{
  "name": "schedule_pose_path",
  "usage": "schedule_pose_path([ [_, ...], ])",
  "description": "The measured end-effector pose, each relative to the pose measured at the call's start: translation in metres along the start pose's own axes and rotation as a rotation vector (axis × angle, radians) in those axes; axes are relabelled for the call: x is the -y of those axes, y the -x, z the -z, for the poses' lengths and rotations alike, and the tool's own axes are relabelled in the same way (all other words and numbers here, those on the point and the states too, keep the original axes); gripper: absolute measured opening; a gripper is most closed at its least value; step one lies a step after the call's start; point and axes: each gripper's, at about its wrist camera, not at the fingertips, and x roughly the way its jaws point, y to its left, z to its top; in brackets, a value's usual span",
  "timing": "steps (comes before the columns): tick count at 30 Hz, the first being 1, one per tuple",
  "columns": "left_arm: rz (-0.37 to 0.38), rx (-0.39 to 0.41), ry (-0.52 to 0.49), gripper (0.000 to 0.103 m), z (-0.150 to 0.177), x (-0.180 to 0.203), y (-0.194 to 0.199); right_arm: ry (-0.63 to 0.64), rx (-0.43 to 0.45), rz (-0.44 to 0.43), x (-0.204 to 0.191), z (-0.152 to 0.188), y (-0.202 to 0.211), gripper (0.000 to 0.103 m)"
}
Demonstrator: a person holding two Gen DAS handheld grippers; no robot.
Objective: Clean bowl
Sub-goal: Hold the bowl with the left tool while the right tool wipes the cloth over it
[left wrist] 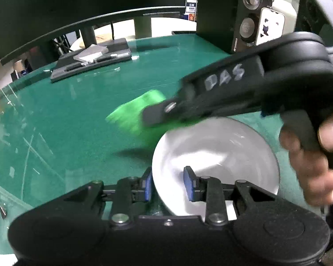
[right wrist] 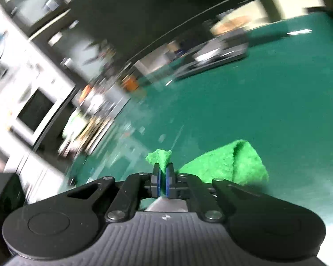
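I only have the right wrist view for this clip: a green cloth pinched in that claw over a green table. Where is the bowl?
Observer: The bowl sits upright on the green table, seen from the left wrist view. The left claw straddles its near rim, one finger outside, one inside.
Operator: Is the cloth in the bowl?
Observer: No. The green cloth hangs from the right claw above the bowl's far rim, mostly over the table.
Operator: Is anything in the bowl?
Observer: Its white inside looks bare, though it is blurred.
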Motion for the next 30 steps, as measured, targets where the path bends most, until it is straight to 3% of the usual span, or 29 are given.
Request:
schedule_pose_path([
  [2,-0.003,0.000,0.001,0.030,0.000,0.001,0.000,-0.051,0.026,0.110,0.015,-0.004,0.006,0.007],
  [4,-0.004,0.000,0.002,0.030,0.000,0.001,0.000,-0.099,0.021,0.141,0.027,0.000,0.008,0.007],
  [9,-0.003,-0.013,-0.029,0.030,0.001,0.005,0.004,-0.037,0.063,0.055,0.006,0.007,0.015,0.006],
  [12,0.050,-0.003,-0.023,0.036,0.000,0.000,0.012,-0.091,0.122,-0.036,0.001,-0.003,0.026,0.006],
  [14,0.066,0.015,0.002,0.049,-0.003,-0.007,0.016,-0.205,0.157,-0.147,0.006,-0.009,0.038,0.006],
  [15,0.060,0.022,0.011,0.050,-0.005,-0.010,0.016,-0.233,0.161,-0.174,0.009,-0.011,0.040,0.006],
  [19,0.051,0.020,-0.008,0.049,-0.013,-0.012,0.005,-0.401,0.179,-0.308,0.025,-0.013,0.049,0.008],
  [21,0.041,0.008,-0.039,0.044,-0.014,-0.006,0.000,-0.556,0.159,-0.406,0.040,-0.008,0.047,0.009],
  [23,0.037,-0.005,-0.046,0.035,-0.013,-0.002,-0.004,-0.608,0.124,-0.428,0.051,-0.004,0.044,0.009],
  [25,0.056,-0.024,-0.041,0.033,-0.009,0.001,-0.007,-0.607,0.064,-0.379,0.055,0.000,0.036,0.009],
  [26,0.054,-0.022,-0.041,0.033,-0.009,0.001,-0.006,-0.547,0.038,-0.274,0.050,0.002,0.031,0.008],
  [28,0.046,-0.018,-0.039,0.033,-0.007,0.002,-0.005,-0.403,0.039,-0.140,0.037,0.002,0.028,0.006],
  [29,0.044,-0.016,-0.037,0.033,-0.007,0.002,-0.005,-0.244,0.069,-0.045,0.020,-0.001,0.029,0.006],
  [30,0.043,-0.015,-0.035,0.033,-0.007,0.003,-0.005,-0.178,0.084,-0.007,0.012,-0.002,0.029,0.006],
])
